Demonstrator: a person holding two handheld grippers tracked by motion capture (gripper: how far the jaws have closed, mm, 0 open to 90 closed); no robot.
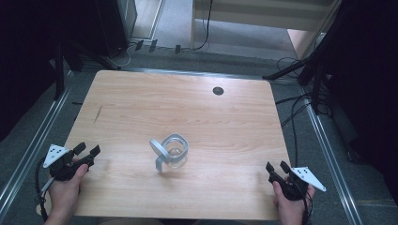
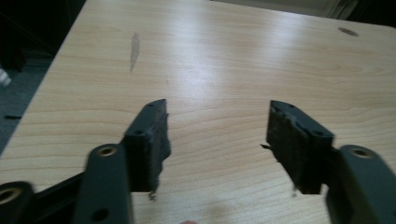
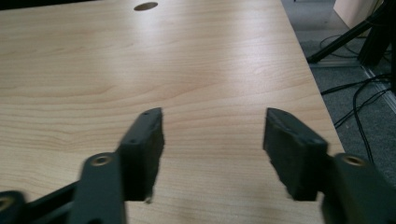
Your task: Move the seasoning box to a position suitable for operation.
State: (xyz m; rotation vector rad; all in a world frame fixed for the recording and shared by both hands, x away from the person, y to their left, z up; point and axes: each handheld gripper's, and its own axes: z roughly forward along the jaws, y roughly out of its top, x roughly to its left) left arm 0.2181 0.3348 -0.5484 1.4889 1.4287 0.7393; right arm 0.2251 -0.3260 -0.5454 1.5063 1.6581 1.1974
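A clear glass jar (image 1: 175, 153) with a squarish metal rim stands in the middle of the wooden table (image 1: 141, 108), its clamp lid (image 1: 158, 153) swung open to its left. My left gripper (image 1: 87, 149) is held at the table's near left corner, open, with nothing between its jaws. My right gripper (image 1: 277, 166) rests at the near right corner, open too. Both are far from the jar. In the left gripper view the gripper (image 2: 217, 126) stands open over bare wood. In the right gripper view the gripper (image 3: 214, 133) spans bare wood as well.
A round cable hole (image 1: 218, 90) lies near the table's far edge, and a dark streak (image 1: 97, 113) marks the wood at the left. Cables (image 1: 295, 117) run over the floor to the right of the table. Stands and furniture ring the table in the dark.
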